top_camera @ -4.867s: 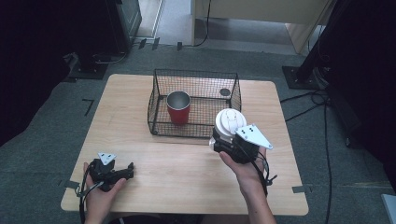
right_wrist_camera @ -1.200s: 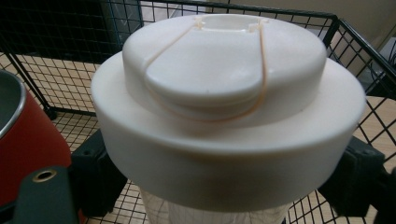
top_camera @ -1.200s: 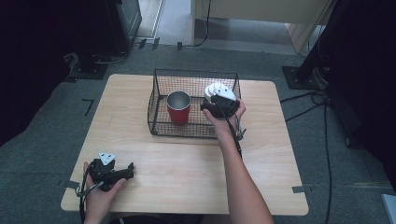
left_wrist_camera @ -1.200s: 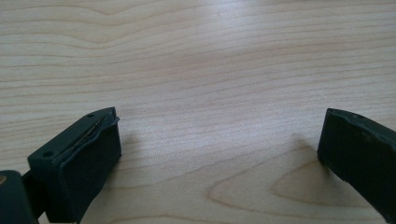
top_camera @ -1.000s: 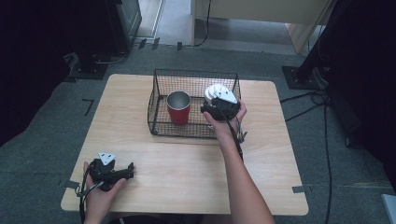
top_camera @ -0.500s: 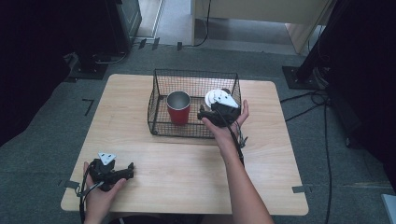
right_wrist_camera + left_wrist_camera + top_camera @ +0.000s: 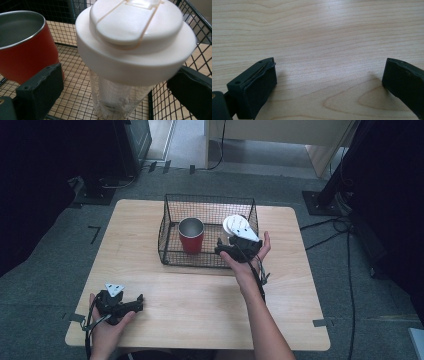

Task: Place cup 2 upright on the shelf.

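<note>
- My left gripper (image 7: 134,304) rests on the wooden surface (image 7: 200,305) near its front left corner, held in my left hand (image 7: 107,322), well apart from everything else.
- In the left gripper view its jaws stand wide apart, with bare wood grain between them and nothing held.
- Toward the middle of the surface, at the back, stands a black wire basket (image 7: 170,227), open at the top.
- In the left part of the basket stands a red cup (image 7: 191,240) with a silver metal inside, upright.
- Just to the right of the red cup, inside the same basket, stands a clear bottle (image 7: 112,100) with a wide white lid (image 7: 235,224), upright on the basket's wire floor.
- In the right gripper view the bottle and the red cup are close together but not touching.
- My right gripper (image 7: 224,251) is at the basket's front right, held in my right hand (image 7: 250,260), pointing toward the bottle.
- Its jaws have just been opening and now stand wide apart, one on each side of the bottle below the lid, with the pads off it.
- The bottle stands free on its own between those jaws.
</note>
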The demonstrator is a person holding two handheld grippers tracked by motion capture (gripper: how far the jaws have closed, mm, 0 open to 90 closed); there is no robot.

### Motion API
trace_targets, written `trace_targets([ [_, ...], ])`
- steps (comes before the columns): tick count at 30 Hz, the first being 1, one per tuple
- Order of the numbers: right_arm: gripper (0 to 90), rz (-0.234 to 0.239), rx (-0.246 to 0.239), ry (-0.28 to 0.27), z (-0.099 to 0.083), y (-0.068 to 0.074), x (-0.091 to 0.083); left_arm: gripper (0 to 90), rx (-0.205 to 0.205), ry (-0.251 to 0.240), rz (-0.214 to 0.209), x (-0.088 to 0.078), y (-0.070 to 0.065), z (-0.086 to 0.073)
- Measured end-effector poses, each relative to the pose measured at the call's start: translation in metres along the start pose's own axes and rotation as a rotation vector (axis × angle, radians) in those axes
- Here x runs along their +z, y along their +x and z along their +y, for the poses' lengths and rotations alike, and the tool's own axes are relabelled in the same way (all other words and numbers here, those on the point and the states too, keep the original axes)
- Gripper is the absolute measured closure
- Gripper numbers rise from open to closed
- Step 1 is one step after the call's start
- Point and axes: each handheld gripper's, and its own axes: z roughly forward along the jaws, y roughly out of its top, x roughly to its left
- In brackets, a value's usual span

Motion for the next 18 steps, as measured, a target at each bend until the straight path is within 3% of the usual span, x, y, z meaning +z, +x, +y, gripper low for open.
trace_targets([
  [18,0.9,0.016,0.018,-0.038,-0.013,-0.017,-0.035,0.0,-0.001,0.0,0.0,0.0,0.0,0.0],
])
